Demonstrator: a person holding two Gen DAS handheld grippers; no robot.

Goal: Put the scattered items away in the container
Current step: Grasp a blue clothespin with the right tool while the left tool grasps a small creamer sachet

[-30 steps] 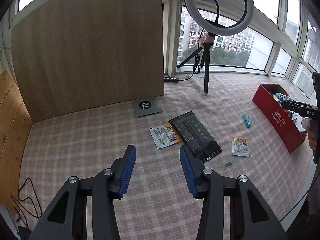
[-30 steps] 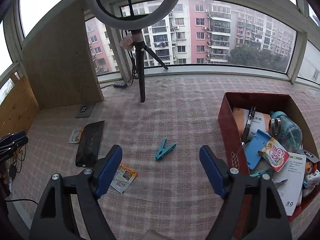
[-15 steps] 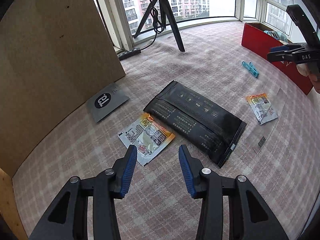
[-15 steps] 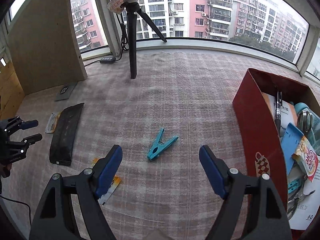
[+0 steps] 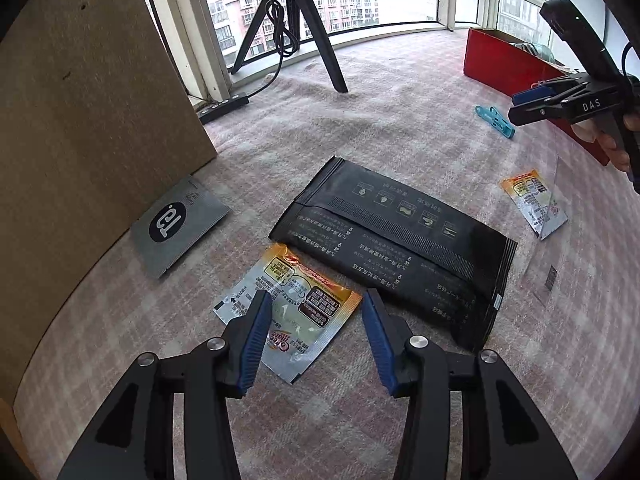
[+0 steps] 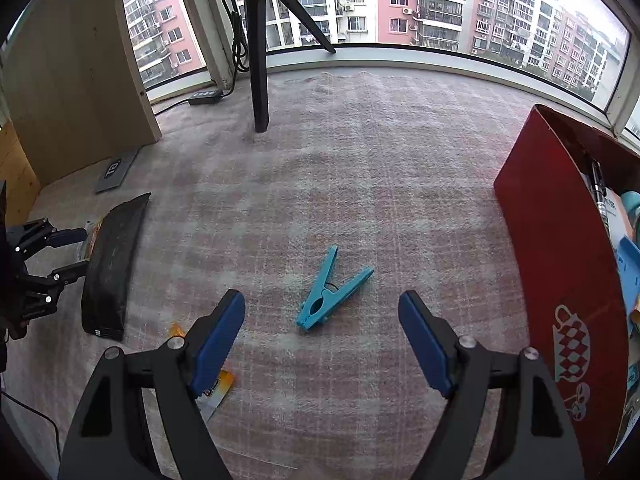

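Note:
My left gripper (image 5: 316, 320) is open, its blue fingers straddling an orange and silver sachet (image 5: 296, 304) that lies flat on the checked cloth. A long black packet (image 5: 396, 248) lies just right of it. A second small sachet (image 5: 534, 202) lies further right. My right gripper (image 6: 322, 324) is open and low over a teal clothes peg (image 6: 332, 292) on the cloth. The red box (image 6: 560, 248) holding several items stands right of the peg. The right gripper also shows in the left wrist view (image 5: 536, 104).
A grey card with a round black logo (image 5: 178, 224) lies by the wooden board (image 5: 80, 120). A black tripod (image 6: 258, 60) and a power strip (image 5: 224, 106) stand near the window. A clear plastic sheet (image 5: 556, 240) lies by the second sachet.
Both grippers have moved forward and down. The left now straddles the orange sachet; the right has closed in on the teal peg. Both stay open.

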